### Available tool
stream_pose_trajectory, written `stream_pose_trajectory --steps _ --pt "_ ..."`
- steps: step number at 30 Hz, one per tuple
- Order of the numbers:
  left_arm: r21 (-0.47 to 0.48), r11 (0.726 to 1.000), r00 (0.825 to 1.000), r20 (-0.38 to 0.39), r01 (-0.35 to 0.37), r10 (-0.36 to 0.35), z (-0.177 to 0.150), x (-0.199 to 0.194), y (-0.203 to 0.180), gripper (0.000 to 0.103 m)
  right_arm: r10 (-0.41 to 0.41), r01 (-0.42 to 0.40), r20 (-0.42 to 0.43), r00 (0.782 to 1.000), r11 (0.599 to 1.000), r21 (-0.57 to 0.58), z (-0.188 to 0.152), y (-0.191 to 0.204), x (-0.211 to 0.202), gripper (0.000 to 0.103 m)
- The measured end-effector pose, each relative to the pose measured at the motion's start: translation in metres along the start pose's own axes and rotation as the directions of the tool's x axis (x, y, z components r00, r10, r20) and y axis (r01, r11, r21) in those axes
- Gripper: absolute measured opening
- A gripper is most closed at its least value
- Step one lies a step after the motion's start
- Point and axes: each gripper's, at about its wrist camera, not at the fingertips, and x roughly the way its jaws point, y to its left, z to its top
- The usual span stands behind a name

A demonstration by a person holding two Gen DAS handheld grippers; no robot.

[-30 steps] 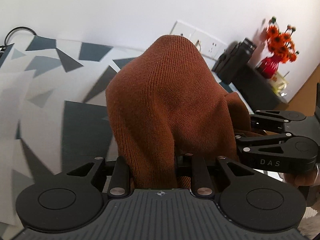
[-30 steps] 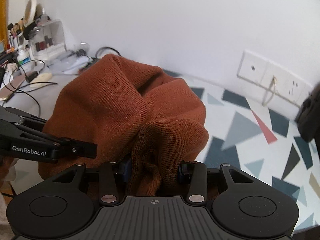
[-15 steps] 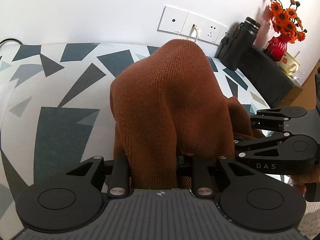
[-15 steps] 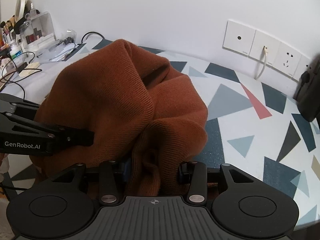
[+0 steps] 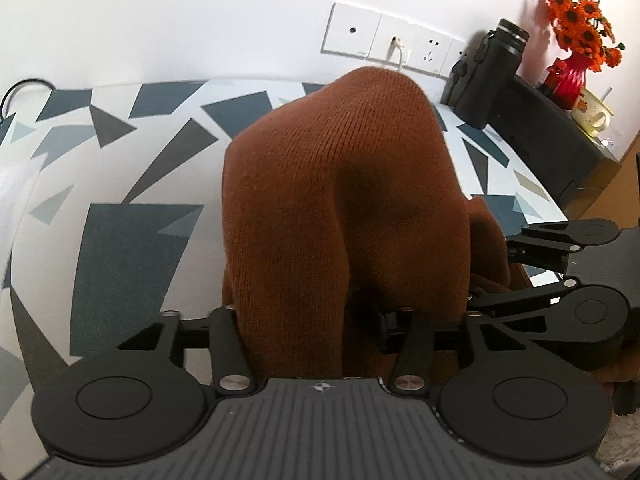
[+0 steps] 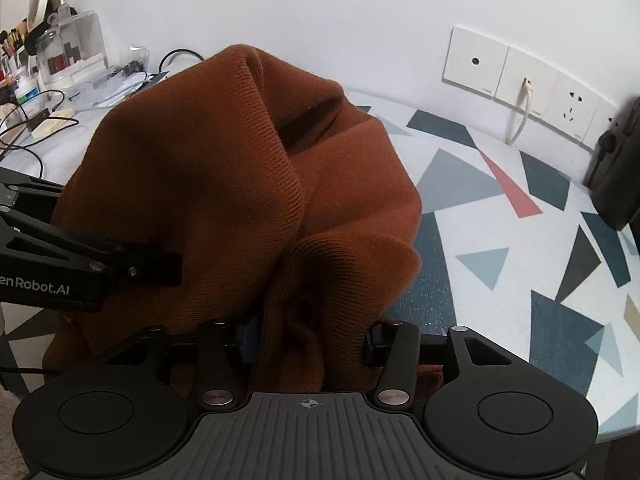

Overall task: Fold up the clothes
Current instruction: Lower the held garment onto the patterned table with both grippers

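A home room: wall sockets (image 5: pixel 400 42) at twelve o'clock, red flower vase (image 5: pixel 570 80) at two, cosmetics organiser (image 6: pixel 68 56) at ten

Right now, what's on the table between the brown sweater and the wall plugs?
Nothing. In the right wrist view, only bare patterned tablecloth lies between the brown sweater and the wall sockets.

We've got open tabletop (image 5: pixel 132 256) left of the rust sweater (image 5: pixel 344 208), plus more bare top (image 6: pixel 500 248) on its right. Back edge blocked by wall sockets w/ plugged cable (image 6: pixel 520 112). Black case (image 5: pixel 484 76) and flower vase (image 5: pixel 570 76) crowd far-right corner; clutter & cords (image 6: pixel 48 104) far left.
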Motion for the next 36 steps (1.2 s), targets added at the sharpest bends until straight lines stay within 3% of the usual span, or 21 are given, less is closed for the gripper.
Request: stream_pose_trajectory --steps 19,28,30,36 --pt "-0.063 0.998 0.999 -0.036 -0.010 0.007 -0.007 0.007 0.009 0.087 -0.019 0.019 -0.008 1.000 1.000 -0.006 -0.007 0.000 0.006 0.058" --pt "-0.079 0.997 0.998 -0.065 -0.005 0.000 -0.011 0.015 0.013 0.100 -0.043 0.044 -0.023 0.999 0.999 0.028 -0.009 -0.006 0.012 0.077" --pt "-0.088 0.996 0.997 -0.076 -0.006 0.000 -0.012 0.018 0.015 0.102 -0.055 0.057 -0.037 0.998 0.997 0.047 -0.009 -0.010 0.015 0.093" --pt "-0.123 0.992 0.996 -0.092 0.010 -0.022 -0.014 0.023 0.021 0.103 -0.038 0.048 -0.071 0.997 0.990 0.134 -0.015 -0.022 0.022 0.102"
